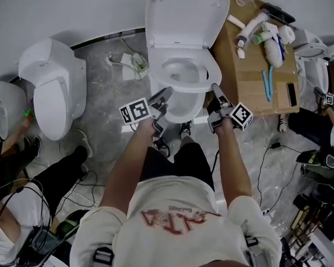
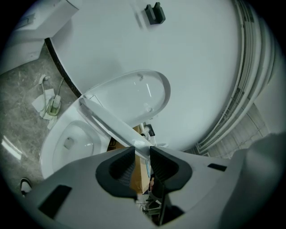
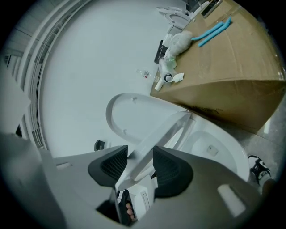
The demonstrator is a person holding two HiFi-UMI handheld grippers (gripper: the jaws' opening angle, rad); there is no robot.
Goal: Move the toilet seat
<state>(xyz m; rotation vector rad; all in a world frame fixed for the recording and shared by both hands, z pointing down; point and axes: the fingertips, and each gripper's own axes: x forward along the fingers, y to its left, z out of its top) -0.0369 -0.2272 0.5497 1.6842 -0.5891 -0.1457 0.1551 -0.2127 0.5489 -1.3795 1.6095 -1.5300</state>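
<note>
A white toilet stands in front of me with its lid [image 1: 187,16] upright. The toilet seat [image 1: 160,75] is raised partway off the bowl [image 2: 71,138]. My left gripper [image 1: 164,94] is on the seat's left side. In the left gripper view the seat [image 2: 111,123] runs into the left gripper [image 2: 142,156], whose pads press on its edge. My right gripper [image 1: 215,89] is at the seat's right side. In the right gripper view the seat [image 3: 165,129] passes slantwise through the right gripper [image 3: 140,163], whose jaws stand a little wider than the rim.
A second toilet [image 1: 54,88] stands at the left. Close to the right is a cardboard box [image 1: 258,60] with bottles and blue tools on top. People sit at both sides, and cables and a plug [image 1: 133,62] lie on the marble floor.
</note>
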